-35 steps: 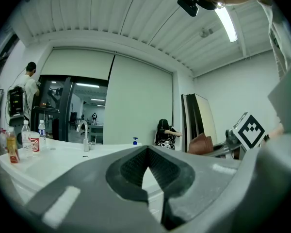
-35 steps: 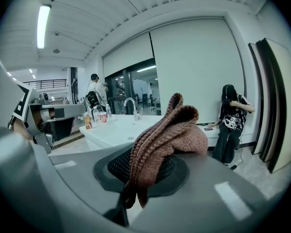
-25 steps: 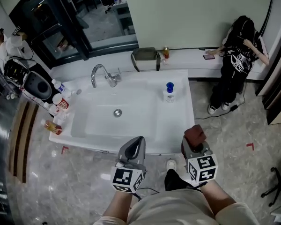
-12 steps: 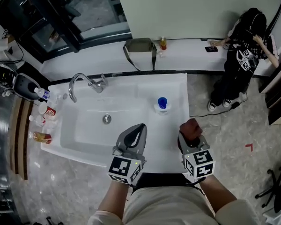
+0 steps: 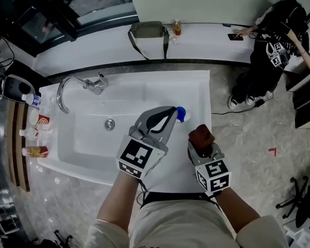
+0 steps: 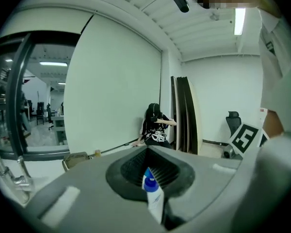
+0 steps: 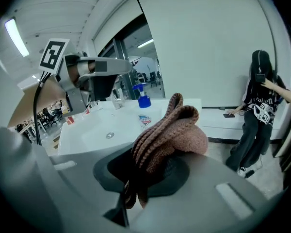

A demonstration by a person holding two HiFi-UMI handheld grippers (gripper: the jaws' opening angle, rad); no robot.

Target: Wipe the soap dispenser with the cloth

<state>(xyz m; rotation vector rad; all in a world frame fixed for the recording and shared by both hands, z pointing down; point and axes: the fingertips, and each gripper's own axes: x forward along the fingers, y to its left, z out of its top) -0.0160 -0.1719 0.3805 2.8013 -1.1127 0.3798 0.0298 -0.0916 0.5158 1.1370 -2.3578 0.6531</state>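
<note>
Here the right gripper (image 5: 201, 141), nearest, holds its jaws closed on the cloth (image 7: 172, 130). At its 11 o'clock the left gripper (image 5: 171, 112), jaws slightly apart, hangs over the soap dispenser (image 5: 182, 114), which stands on the table (image 5: 200, 94) at the basin's (image 5: 93, 138) 3 o'clock edge. Probable hazard: a sideways nudge from the hard jaws topples the slim bottle. Cloth: brown, ribbed, bunched knit. Dispenser: smooth white plastic, blue pump. Table: glossy white.

Bright, even indoor light. A ceiling strip light (image 6: 239, 21) glares in the left gripper view. Both gripper views bend strongly, with black corners and soft foreground. Head view sharp.
</note>
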